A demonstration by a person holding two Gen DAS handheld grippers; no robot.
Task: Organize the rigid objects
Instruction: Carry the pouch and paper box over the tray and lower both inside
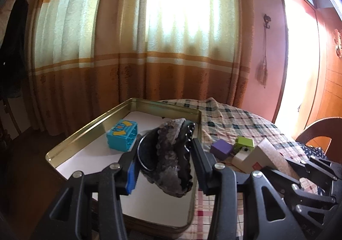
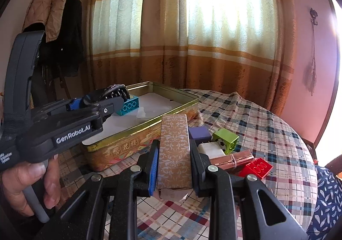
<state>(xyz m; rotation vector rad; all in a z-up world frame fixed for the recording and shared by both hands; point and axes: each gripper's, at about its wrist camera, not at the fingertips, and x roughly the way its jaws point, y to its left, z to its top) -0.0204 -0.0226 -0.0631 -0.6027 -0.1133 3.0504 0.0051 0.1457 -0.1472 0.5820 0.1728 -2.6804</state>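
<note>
Left wrist view has the left hand-held gripper [image 1: 164, 154] clamped on a dark grey hair clip [image 1: 171, 154] with a fuzzy covering, carried in the air over the open gold tin [image 1: 89, 126]. That tin lies directly below and ahead, its long axis running away from the camera toward the curtain, so I judge the coming move to be a short drop into the white-lined bottom, near the blue toy brick [image 1: 122, 135] already inside. Right wrist view shows the right hand-held gripper [image 2: 174, 163] shut on a tall tan patterned box [image 2: 174, 150], held upright above the checked cloth of the counter [image 2: 267, 124], with the tin off to its left; the left one is plainly nearer. Only this view shows the tin's decorated side wall, the red brick [image 2: 256, 168], the rose-gold tube [image 2: 233, 160] and the person's hand [image 2: 27, 186] on the left handle. Purple block [image 1: 221, 149], green block [image 1: 244, 142] and a white piece wait outside the tin
</note>
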